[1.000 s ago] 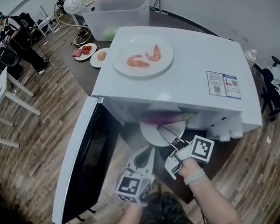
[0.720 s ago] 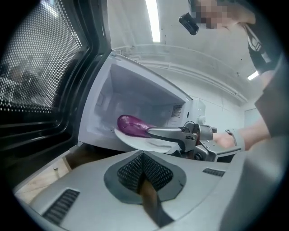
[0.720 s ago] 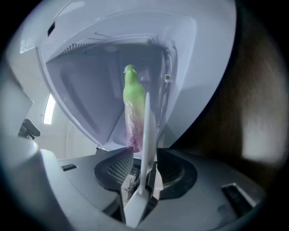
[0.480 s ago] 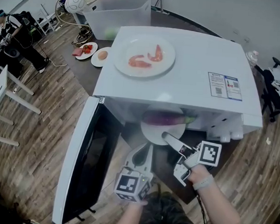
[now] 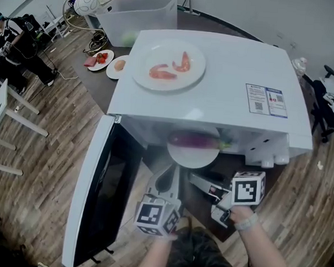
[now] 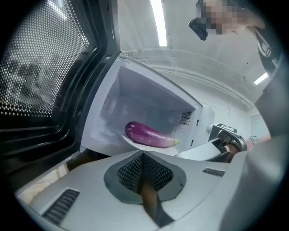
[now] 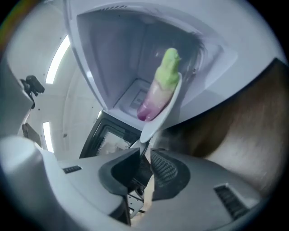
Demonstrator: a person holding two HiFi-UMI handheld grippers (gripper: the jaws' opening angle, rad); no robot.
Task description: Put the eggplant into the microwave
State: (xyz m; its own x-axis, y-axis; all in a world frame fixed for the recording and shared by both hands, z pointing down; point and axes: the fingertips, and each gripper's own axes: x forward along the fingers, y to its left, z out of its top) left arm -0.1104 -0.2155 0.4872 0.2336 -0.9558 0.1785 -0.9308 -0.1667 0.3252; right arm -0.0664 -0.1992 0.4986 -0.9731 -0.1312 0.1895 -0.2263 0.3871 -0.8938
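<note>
The purple eggplant (image 5: 195, 140) lies on a white plate (image 5: 191, 155) inside the open white microwave (image 5: 229, 77); the plate's near rim sticks out past the opening. In the left gripper view the eggplant (image 6: 149, 134) rests lengthwise on the plate. The right gripper view shows its green stem end (image 7: 168, 63) nearest and the plate rim (image 7: 157, 125) just beyond the jaws. My right gripper (image 5: 193, 177) is in front of the plate, clear of it; its jaws have just been closing and stand slightly apart with nothing between them (image 7: 145, 153). My left gripper (image 5: 174, 171) is shut and empty (image 6: 143, 154), below the plate.
The microwave door (image 5: 93, 193) hangs open at the left. A plate of shrimp (image 5: 168, 65) sits on the microwave's top. Behind are a clear bin (image 5: 139, 15) and two small food plates (image 5: 104, 59). A person (image 5: 13, 37) is at the far left.
My right gripper has drawn back from the plate toward me and to the right, rolling as it went. The plate and eggplant stayed in the microwave. The left gripper barely moved.
</note>
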